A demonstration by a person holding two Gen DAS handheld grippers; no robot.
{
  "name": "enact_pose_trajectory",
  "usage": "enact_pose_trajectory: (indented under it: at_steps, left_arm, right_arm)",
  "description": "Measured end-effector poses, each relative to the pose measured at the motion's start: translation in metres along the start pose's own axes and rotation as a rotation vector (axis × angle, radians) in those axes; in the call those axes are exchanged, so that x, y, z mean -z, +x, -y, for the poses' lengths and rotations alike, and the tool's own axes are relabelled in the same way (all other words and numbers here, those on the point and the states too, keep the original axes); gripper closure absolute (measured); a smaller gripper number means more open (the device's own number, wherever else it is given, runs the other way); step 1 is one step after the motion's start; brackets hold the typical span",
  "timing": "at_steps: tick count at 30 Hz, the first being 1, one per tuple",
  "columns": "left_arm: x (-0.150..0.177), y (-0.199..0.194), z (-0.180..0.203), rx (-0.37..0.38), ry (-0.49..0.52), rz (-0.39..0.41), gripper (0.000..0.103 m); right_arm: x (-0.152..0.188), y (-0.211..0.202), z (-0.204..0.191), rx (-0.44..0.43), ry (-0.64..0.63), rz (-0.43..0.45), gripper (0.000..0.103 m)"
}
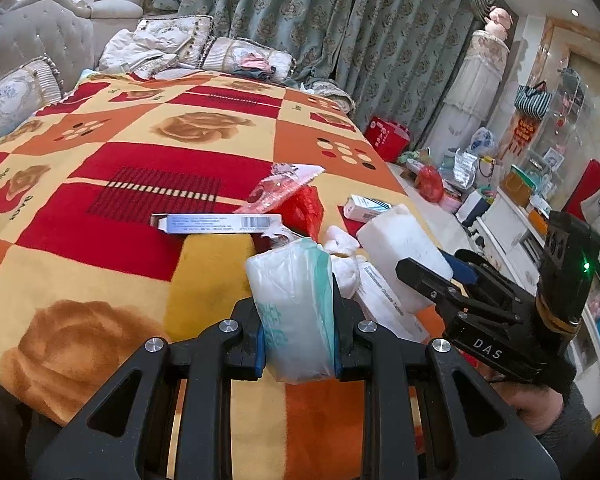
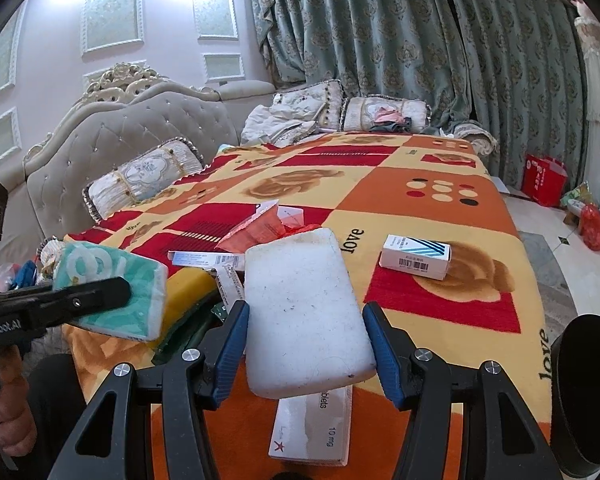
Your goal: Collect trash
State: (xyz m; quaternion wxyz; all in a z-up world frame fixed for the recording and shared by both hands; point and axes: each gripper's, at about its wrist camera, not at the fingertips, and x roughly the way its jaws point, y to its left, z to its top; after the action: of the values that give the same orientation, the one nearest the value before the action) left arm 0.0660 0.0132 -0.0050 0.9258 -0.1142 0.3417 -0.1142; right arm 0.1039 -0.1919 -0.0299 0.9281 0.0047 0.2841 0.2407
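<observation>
My left gripper is shut on a white and teal tissue pack, held upright just above the patterned blanket. Close beside it on the right, my right gripper is shut on a white foam block; its blue pads press both long sides. In the right wrist view, the left gripper and its pack sit at the left. On the blanket lie a long barcode box, a pink wrapper, a blue-striped small box, a tablets box and crumpled tissue.
A yellow pad lies under the pile. A tufted sofa back and cushions border the blanket's far and left sides. Curtains hang behind. On the floor to the right stand a red bag and several parcels.
</observation>
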Motion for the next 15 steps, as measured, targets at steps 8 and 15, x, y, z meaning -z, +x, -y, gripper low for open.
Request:
enact_pose_trajectory:
  at_steps: [8, 15]
  left_arm:
    - [-0.003, 0.005, 0.010, -0.006, 0.016, -0.002, 0.082]
    - [-0.002, 0.007, 0.014, -0.010, 0.020, -0.006, 0.082]
  right_arm:
    - [-0.002, -0.014, 0.007, 0.002, 0.013, 0.030, 0.047]
    - [-0.003, -0.019, 0.007, 0.000, 0.012, 0.041, 0.047]
